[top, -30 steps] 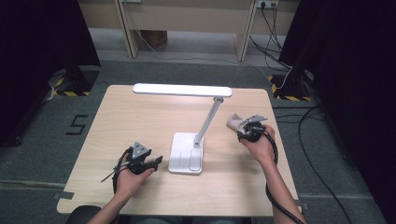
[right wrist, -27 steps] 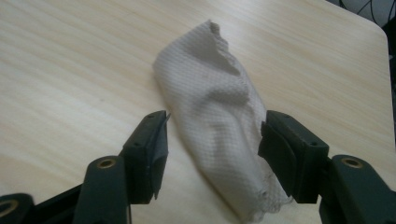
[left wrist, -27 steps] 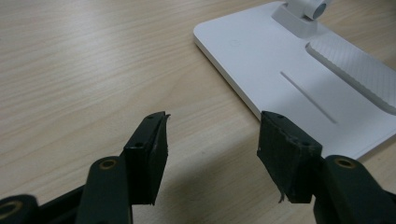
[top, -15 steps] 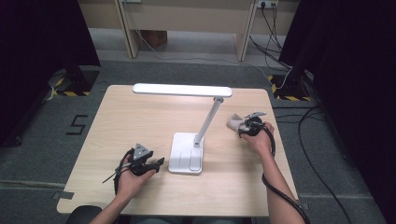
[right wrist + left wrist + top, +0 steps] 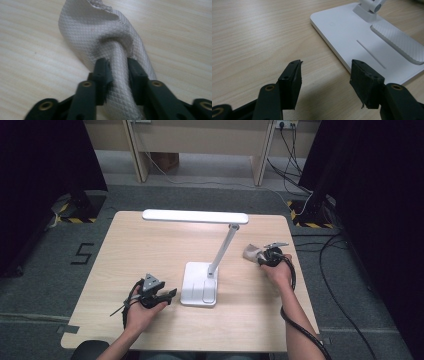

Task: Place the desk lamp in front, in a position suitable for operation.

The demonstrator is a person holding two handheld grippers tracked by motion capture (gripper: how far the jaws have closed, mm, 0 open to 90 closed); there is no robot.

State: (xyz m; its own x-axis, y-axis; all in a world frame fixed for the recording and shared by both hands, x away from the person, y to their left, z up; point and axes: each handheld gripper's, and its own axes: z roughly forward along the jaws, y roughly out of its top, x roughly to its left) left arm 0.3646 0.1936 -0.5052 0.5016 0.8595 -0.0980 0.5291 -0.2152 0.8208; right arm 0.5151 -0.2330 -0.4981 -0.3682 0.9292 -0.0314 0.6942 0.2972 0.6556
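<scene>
Your cloth (image 5: 110, 32), pale grey with a fine waffle weave and stitched hem, bunched into a raised fold, pinched in your right claw (image 5: 118, 75), lying on the wooden worktop (image 5: 150, 255) just right of the lamp's arm, far right side (image 5: 252, 253)

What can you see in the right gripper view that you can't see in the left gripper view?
The right gripper view has a pale grey waffle-textured cloth, bunched up, with the right gripper shut on a fold of it; its jaws have just been closing. The left gripper view has the flat white rectangular base of the desk lamp, with the left gripper open beside it, nothing between its jaws. Both show black jaws and the light wooden table.
</scene>
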